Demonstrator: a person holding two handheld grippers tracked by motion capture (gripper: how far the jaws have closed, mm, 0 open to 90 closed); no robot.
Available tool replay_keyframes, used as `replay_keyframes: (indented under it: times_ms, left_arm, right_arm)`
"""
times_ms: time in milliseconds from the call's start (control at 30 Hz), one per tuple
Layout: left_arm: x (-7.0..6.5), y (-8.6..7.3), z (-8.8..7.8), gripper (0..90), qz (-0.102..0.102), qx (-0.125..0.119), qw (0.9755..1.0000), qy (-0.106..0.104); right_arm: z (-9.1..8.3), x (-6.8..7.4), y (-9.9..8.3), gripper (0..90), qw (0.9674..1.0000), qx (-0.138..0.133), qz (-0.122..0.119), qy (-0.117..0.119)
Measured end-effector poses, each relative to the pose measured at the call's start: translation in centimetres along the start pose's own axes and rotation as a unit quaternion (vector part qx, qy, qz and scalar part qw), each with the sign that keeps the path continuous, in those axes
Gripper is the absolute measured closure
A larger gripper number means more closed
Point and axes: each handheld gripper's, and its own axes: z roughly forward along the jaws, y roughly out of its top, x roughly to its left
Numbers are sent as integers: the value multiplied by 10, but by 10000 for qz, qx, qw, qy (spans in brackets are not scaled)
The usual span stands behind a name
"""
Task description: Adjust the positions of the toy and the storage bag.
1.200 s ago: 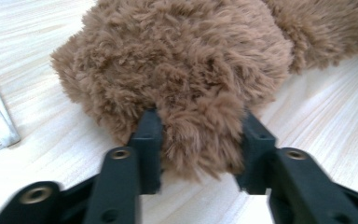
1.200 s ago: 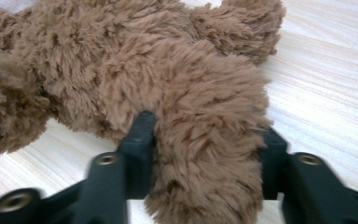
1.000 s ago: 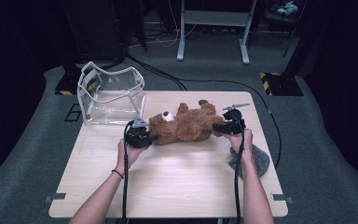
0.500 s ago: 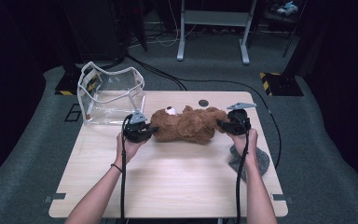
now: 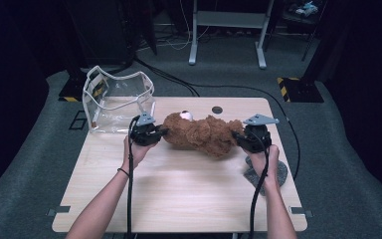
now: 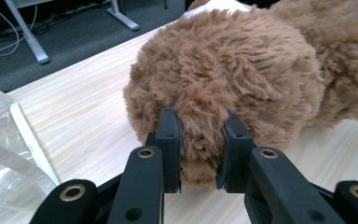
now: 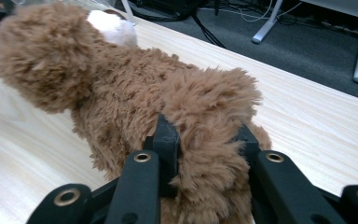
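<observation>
A brown plush bear (image 5: pixel 201 133) hangs stretched between my two grippers over the back of the wooden table (image 5: pixel 179 189), its white muzzle (image 5: pixel 186 115) up. My left gripper (image 5: pixel 160 133) is shut on the fur at the bear's head end (image 6: pixel 200 140), jaws pinching a tuft. Pinching a furry limb (image 7: pixel 207 140) at the bear's other end, my right gripper (image 5: pixel 235 135) is shut too. Both hands hold the bear a little above the tabletop.
A clear plastic bag with white trim (image 5: pixel 117 102) stands open at the table's back left corner, just beyond my left gripper. A grey cloth (image 5: pixel 273 172) lies under my right hand near the right edge. A small dark disc (image 5: pixel 217 109) sits at the back edge.
Both grippers have lifted the bear off the table and pulled it out lengthwise. My right hand has moved up and to the right; the left rose slightly.
</observation>
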Motion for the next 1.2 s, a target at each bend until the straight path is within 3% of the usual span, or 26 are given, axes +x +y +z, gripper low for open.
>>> replay_keyframes:
  times_ms: [433,567,667,833,933,1000,1133,1200]
  left_arm:
    - [11,3,15,739,-43,241,9997,49]
    - [13,-3,21,734,-97,410,9991,6]
    - [15,-10,24,732,-191,481,9987,10]
    - [19,-15,25,717,-305,521,9982,-48]
    - [20,-14,22,649,-391,487,9980,-23]
    - [22,-13,18,537,-572,455,9973,-76]
    - [21,-8,9,354,-696,405,9967,-73]
    - [17,-4,4,309,-711,336,9968,-102]
  right_arm:
    - [-9,28,-20,705,9995,136,-152,234]
    - [-4,34,-30,703,9986,360,-194,344]
    - [5,38,-42,701,9971,581,-126,474]
    - [12,37,-53,680,9955,655,57,687]
    - [11,32,-52,598,9950,674,121,722]
    - [11,28,-50,519,9945,703,210,749]
    - [12,22,-48,517,9937,667,243,871]
    - [12,23,-48,477,9936,671,252,873]
